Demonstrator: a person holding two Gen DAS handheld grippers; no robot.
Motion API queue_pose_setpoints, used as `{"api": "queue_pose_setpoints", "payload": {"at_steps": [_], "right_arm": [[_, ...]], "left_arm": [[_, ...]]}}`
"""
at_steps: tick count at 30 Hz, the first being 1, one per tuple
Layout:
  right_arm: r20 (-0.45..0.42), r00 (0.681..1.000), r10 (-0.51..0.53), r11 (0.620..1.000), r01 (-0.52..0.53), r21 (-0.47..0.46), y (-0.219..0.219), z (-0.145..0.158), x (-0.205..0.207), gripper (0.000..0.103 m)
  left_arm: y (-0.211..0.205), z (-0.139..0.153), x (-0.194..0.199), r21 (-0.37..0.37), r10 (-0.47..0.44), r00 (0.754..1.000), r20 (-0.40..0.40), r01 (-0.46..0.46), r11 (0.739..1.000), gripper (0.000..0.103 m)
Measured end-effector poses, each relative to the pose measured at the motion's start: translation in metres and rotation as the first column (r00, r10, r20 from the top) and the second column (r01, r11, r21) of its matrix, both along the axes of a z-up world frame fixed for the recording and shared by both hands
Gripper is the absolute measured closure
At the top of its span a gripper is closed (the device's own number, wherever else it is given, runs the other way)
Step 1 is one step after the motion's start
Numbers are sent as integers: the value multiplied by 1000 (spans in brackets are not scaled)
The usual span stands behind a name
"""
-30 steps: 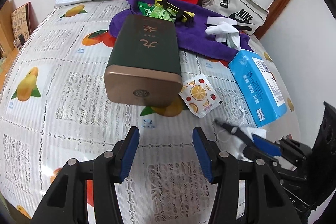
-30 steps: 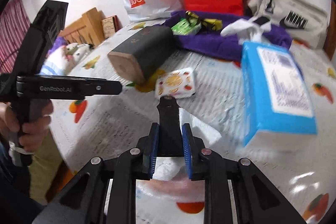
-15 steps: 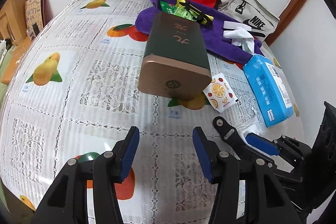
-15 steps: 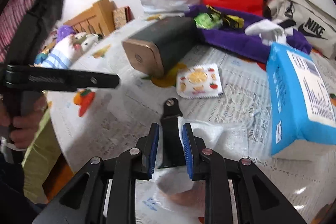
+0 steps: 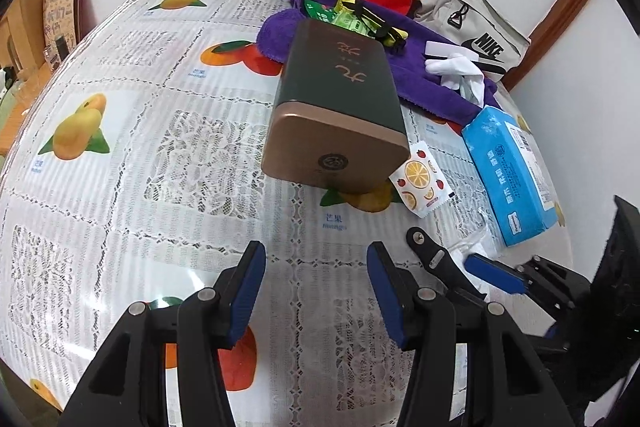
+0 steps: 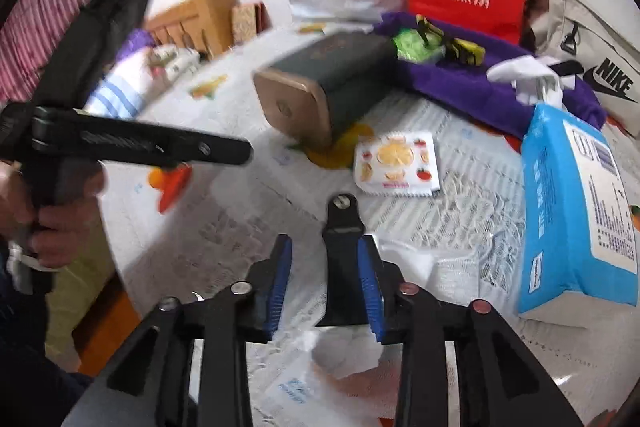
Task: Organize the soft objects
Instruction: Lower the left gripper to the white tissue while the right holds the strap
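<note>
Two grippers hang over the fruit-print table (image 5: 160,147), where a purple towel (image 5: 432,87) lies behind the dark green tin (image 5: 340,107), a blue tissue pack (image 5: 512,171) to the tin's right and a small fruit-print sachet (image 5: 420,183) just beside its near right corner. In front of the tin, the left gripper (image 5: 316,255) stands half open and empty. The right gripper (image 6: 324,241) (over a crumpled white tissue (image 6: 440,267), front-right of the tin) has just been opening its jaws, with a flat black piece (image 6: 342,223) between them leaning only on the right pad.

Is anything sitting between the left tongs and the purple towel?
Yes. The dark green tin lies on its side directly between the left tongs and the purple towel, its gold end facing the tongs.
</note>
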State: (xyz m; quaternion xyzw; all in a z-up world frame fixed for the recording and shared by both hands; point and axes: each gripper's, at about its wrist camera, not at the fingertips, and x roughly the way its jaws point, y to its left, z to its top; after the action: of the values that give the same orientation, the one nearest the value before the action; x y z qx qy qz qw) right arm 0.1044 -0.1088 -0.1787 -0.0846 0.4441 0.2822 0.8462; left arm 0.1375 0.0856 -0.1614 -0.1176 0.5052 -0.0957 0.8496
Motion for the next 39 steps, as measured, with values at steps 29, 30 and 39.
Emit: {"api": "queue_pose_setpoints", "payload": {"at_steps": [29, 30, 39], "right_arm": [[62, 998, -31, 993, 24, 114, -20, 26, -3, 82], [62, 997, -39, 991, 31, 129, -23, 29, -3, 82], [81, 982, -169, 982, 161, 100, -74, 39, -22, 82]], "left_arm": [[-17, -1, -6, 33, -37, 999, -12, 37, 999, 52], [-20, -1, -7, 34, -41, 999, -10, 41, 999, 52], [-67, -5, -15, 3, -159, 987, -11, 159, 987, 47]]}}
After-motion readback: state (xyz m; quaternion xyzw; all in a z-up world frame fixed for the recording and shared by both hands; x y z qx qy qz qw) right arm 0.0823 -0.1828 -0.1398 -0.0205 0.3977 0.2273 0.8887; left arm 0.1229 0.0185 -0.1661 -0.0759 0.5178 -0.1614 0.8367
